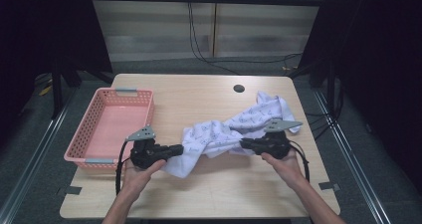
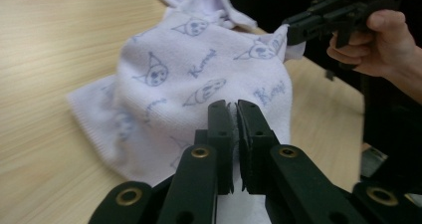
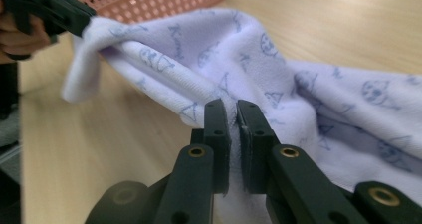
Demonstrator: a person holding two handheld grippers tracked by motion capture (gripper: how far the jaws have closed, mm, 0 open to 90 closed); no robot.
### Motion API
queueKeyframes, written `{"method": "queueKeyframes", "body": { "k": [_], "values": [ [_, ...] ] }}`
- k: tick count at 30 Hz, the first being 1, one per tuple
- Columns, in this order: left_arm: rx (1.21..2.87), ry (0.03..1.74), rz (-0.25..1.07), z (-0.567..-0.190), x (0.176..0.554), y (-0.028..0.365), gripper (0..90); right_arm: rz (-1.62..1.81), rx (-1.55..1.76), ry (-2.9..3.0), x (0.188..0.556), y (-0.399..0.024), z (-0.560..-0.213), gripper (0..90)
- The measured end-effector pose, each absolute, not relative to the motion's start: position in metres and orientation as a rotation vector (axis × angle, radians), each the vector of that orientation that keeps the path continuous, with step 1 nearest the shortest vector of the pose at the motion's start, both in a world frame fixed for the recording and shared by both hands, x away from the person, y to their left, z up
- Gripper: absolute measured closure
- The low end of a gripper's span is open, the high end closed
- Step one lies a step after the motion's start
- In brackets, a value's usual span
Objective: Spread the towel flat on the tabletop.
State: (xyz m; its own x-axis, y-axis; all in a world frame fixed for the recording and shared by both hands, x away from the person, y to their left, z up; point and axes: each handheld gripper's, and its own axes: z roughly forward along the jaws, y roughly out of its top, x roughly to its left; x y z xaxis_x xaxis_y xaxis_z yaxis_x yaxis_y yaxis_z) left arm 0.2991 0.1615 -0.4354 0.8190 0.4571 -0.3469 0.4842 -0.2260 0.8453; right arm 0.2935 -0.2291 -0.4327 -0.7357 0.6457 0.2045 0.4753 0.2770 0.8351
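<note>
- Wooden counter, dark surroundings; pink basket at left.
- White towel at centre, pinched by left gripper and right gripper.
- Grasp step done; next likely lifting and spreading evenly.

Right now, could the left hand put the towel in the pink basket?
Probably yes. The left gripper is shut on the towel, and the pink basket sits open just beside it, nothing between. But the right gripper grips the towel too.
</note>
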Motion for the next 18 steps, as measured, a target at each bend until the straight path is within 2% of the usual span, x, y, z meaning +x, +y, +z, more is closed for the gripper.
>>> {"method": "queueKeyframes", "body": {
  "k": [3, 6, 11, 13, 18],
  "values": [
    [1.852, 0.671, -0.044, -0.424, 0.296, 0.149, 83.7, 1.421, 1.007, 2.362, 0.284, -0.241, -0.415, 84.1],
    [1.864, 0.653, 0.002, -0.415, 0.295, 0.147, 85.7, 1.397, 1.02, 2.314, 0.278, -0.255, -0.402, 84.0],
    [1.915, 0.687, 0.035, -0.422, 0.3, 0.149, 84.8, 1.405, 1.077, 2.256, 0.28, -0.283, -0.392, 83.7],
    [1.967, 0.713, 0.033, -0.437, 0.306, 0.144, 84.0, 1.359, 1.097, 2.295, 0.291, -0.286, -0.399, 82.8],
    [2.071, 0.83, 0.024, -0.474, 0.321, 0.137, 75.7, 1.211, 1.205, 2.403, 0.33, -0.282, -0.451, 76.8]
  ]
}}
